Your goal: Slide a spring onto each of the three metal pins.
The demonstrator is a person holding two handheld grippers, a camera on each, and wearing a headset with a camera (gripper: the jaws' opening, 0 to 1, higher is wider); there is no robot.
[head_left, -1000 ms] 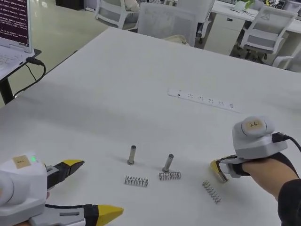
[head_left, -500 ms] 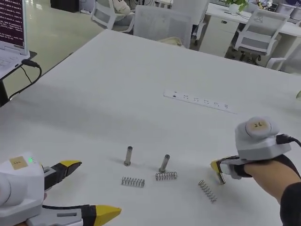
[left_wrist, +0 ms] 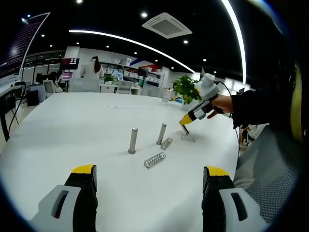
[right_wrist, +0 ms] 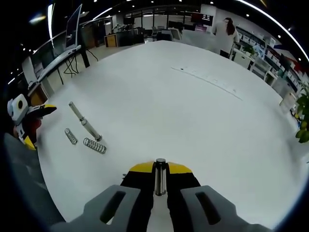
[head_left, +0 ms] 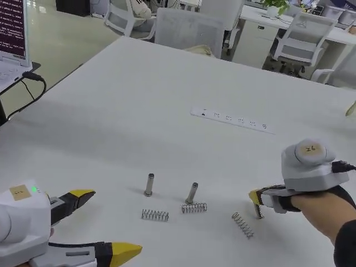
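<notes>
so the right tool (head_left: 256, 199) has a metal pin (right_wrist: 160, 180) clamped, a spring (head_left: 242, 225) lying just left of it, and the left tool (head_left: 111, 222) gapes wide, holding nothing

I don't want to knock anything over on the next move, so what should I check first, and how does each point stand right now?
1. Right gripper shut on the third pin: ok.
2. Left pin and middle pin upright on the table: ok.
3. Left gripper open, holding nothing: ok.
4. Springs on pins: not ok. The left spring, middle spring and right spring all lie loose on the table.
5. Third pin's foot set down on the table: cannot tell.
6. Middle spring apart from the middle pin's foot: cannot tell.
</notes>
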